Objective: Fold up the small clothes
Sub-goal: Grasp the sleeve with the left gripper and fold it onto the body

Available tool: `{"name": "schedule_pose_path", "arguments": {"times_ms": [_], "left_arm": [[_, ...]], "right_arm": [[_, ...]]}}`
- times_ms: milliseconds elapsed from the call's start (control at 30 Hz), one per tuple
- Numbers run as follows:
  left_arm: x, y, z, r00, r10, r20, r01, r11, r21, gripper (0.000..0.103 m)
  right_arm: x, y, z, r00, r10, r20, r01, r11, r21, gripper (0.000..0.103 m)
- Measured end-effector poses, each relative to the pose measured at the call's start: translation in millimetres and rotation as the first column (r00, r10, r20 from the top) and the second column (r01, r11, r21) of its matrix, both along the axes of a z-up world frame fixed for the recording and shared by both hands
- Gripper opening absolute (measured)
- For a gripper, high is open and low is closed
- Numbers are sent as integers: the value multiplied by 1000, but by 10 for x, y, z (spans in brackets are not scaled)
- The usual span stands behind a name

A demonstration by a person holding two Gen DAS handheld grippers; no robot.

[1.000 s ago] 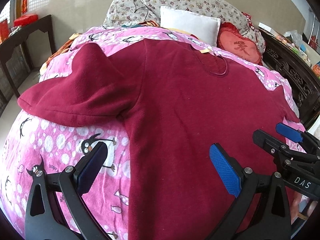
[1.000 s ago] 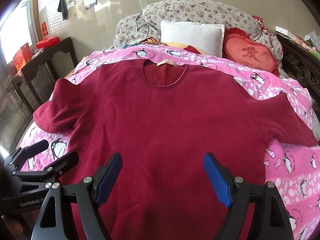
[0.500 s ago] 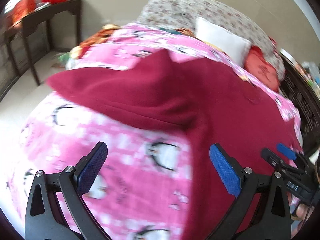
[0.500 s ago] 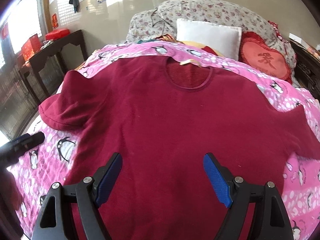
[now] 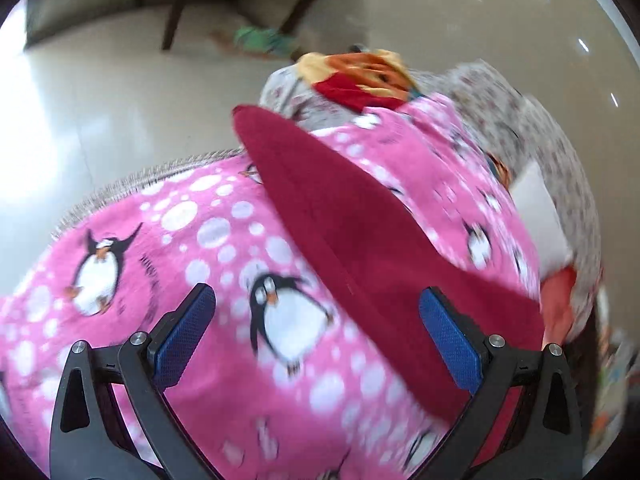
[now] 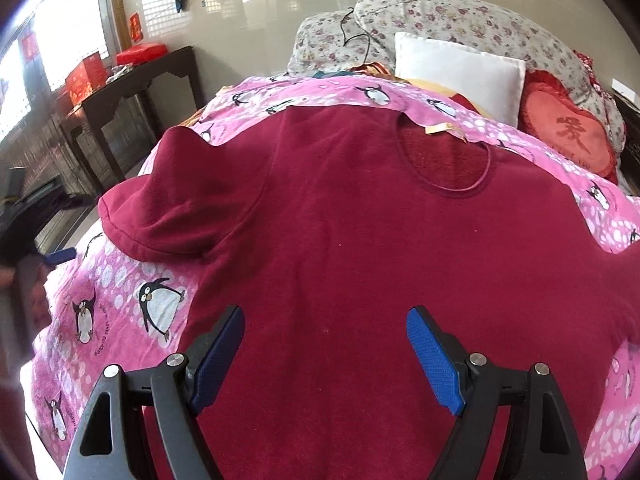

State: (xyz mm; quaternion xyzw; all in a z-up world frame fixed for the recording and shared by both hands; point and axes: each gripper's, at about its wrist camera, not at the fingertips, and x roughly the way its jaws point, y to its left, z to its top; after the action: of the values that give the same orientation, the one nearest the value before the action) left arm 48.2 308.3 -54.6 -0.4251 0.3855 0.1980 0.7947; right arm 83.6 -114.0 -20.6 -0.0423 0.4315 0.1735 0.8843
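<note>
Two grippers are hanging with jaws spread, gripping nothing: your left gripper point(image 5: 316, 332) is hovering over the left edge of the penguin blanket point(image 5: 168, 240), beside the near sleeve point(image 5: 320, 200), while your right gripper point(image 6: 326, 344) is hovering above the hem. Beyond them the red sweater point(image 6: 380, 240) is lying flat, face up, on the bed, sleeves out to both sides, collar point(image 6: 448, 160) towards the white pillow point(image 6: 456, 76). No fold is showing yet; you are probably starting with that sleeve.
</note>
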Motion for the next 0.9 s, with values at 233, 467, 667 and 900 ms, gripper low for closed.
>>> {"name": "schedule_pose_path", "arguments": {"times_ms": [233,467,667,900], "left_arm": [[363,84,-109,999,28,44,-25,997,-66,102],[642,61,-60,993,-76,88,82,995,-63,14],[422,-357,865,945,-190,265,176,981,77,10],[383,-1870,1722,770,-504,391,427,862,272,10]], "right_arm": [[77,6,-15,1000,11,-15,-11,1000,4,81],[92,-80,30,1000,4,-19,-3,999,35,81],[59,-289,180,1000,-13,2,13,998,68,81],[49,-922,339,991,-129,37,126,989,77,81]]}}
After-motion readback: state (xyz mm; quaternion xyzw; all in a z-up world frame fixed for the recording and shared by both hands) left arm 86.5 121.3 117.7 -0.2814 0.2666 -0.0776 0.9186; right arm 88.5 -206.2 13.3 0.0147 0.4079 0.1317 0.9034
